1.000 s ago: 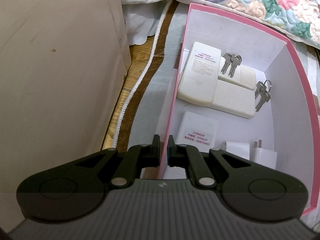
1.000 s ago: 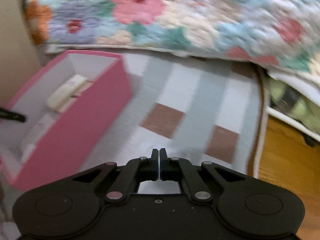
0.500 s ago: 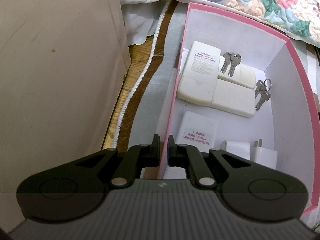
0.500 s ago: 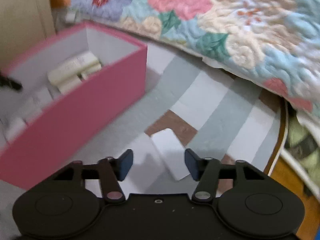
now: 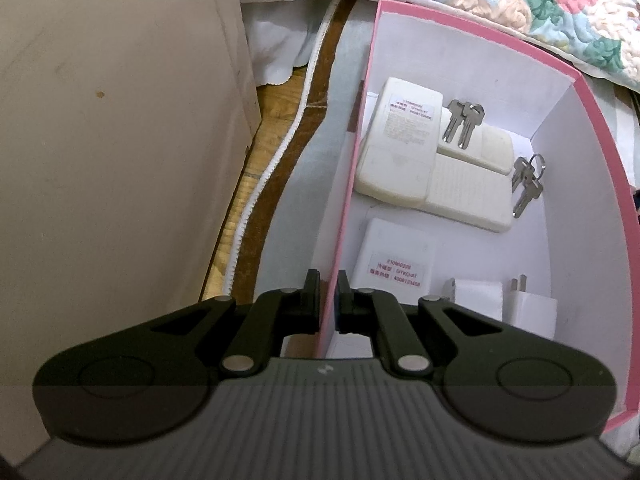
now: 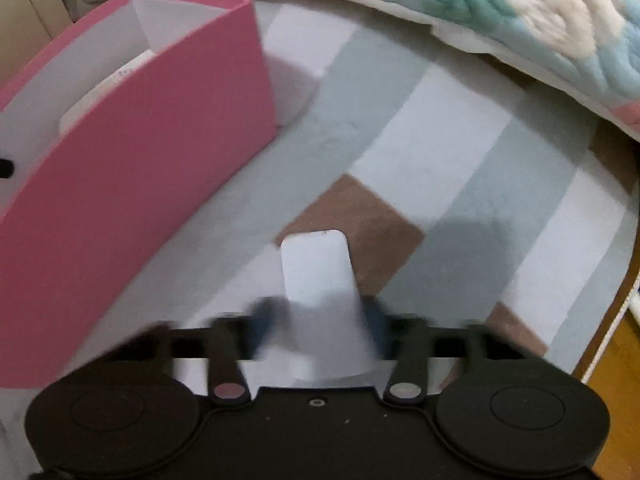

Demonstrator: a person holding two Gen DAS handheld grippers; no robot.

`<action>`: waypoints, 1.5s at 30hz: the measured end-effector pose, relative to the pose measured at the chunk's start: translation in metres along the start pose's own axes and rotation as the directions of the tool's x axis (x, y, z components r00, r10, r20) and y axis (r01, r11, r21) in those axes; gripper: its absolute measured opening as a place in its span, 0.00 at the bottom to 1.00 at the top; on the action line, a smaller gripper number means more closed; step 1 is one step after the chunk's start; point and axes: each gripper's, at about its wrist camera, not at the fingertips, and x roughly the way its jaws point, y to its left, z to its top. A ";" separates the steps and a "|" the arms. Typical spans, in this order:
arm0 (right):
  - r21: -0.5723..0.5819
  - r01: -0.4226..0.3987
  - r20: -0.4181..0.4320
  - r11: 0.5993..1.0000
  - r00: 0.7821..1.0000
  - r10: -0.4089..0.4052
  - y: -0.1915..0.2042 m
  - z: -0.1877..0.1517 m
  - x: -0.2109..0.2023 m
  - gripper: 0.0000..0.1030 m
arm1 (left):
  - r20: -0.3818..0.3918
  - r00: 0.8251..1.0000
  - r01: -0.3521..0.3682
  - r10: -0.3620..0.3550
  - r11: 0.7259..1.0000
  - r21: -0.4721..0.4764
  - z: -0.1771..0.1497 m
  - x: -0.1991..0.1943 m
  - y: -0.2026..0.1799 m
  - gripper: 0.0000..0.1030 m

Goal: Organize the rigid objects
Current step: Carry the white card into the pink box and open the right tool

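Our left tongs [image 5: 329,300] pinch the box [image 5: 600,128] wall to steady it. Our right tongs [image 6: 318,322] are closing around the white slab [image 6: 316,268], which lies flat on the mat [image 6: 460,140] between them, not yet gripped.

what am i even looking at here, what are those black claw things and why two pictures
Each picture comes from a camera mounted on a handheld gripper; a person carries one in each hand, and the black shapes at the bottom are its two fingers.

The left camera looks down into a pink box with white inner walls. The left gripper is shut on the box's side wall, steadying it. Inside lie cream-coloured remotes, a white remote, two bunches of keys and white plug adapters.

The right camera shows the same box from outside, standing on a checked mat beside a flowery quilt. The right gripper is blurred; its jaws are closing around a flat white object lying on the mat, which sits between them. Whether they already press on it I cannot tell.
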 end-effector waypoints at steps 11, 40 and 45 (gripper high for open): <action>0.060 0.086 0.066 0.994 0.994 -0.090 0.027 -0.022 -0.027 0.42 | -0.002 1.000 0.001 -0.001 1.000 -0.005 0.000 -0.002 0.000 0.06; -0.637 -0.042 0.001 0.770 0.998 0.056 0.230 0.066 -0.029 0.42 | 0.002 1.000 0.020 -0.020 1.000 -0.002 -0.002 -0.003 0.004 0.05; -0.702 -0.063 -0.078 0.710 0.997 0.011 0.232 0.063 -0.009 0.42 | -0.009 0.999 0.035 -0.035 0.999 -0.015 -0.001 -0.003 0.006 0.05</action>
